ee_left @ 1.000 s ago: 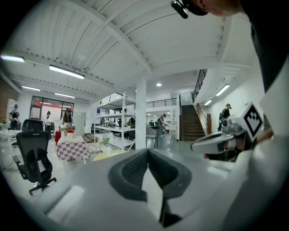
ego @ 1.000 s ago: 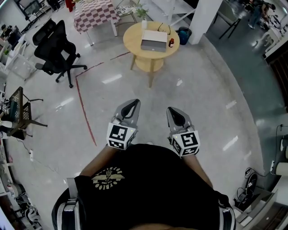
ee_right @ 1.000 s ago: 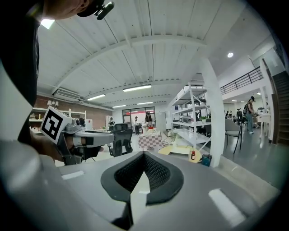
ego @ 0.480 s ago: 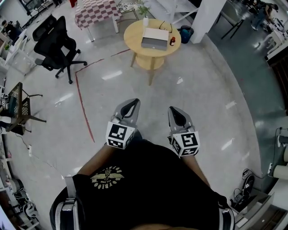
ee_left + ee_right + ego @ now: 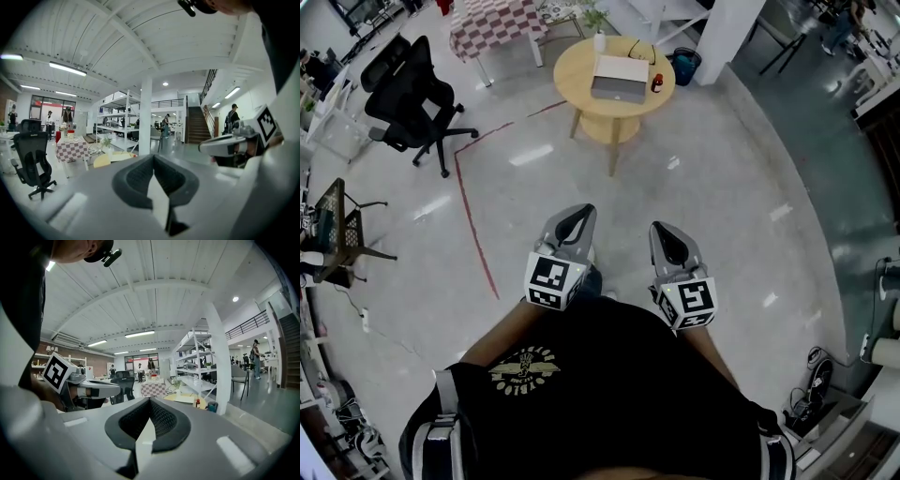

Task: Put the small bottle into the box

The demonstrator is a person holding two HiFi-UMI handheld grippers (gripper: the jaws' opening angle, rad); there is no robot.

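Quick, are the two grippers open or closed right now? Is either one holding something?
Left gripper: closed, fingers together, holding nothing.
Right gripper: closed, fingers together, holding nothing.

The left hand-held gripper [image 5: 577, 216] and the right hand-held gripper [image 5: 667, 234] sit side by side just before the person, over the floor [image 5: 741, 197]. Well ahead at 12 o'clock stands the round worktop [image 5: 577, 84]. The box [image 5: 619, 80] lies on its middle, with the small bottle [image 5: 657, 85] just beside the box at 3 o'clock. An office chair [image 5: 408, 94] stands at 10 o'clock, and a bin [image 5: 684, 66] sits behind the worktop at 1 o'clock.
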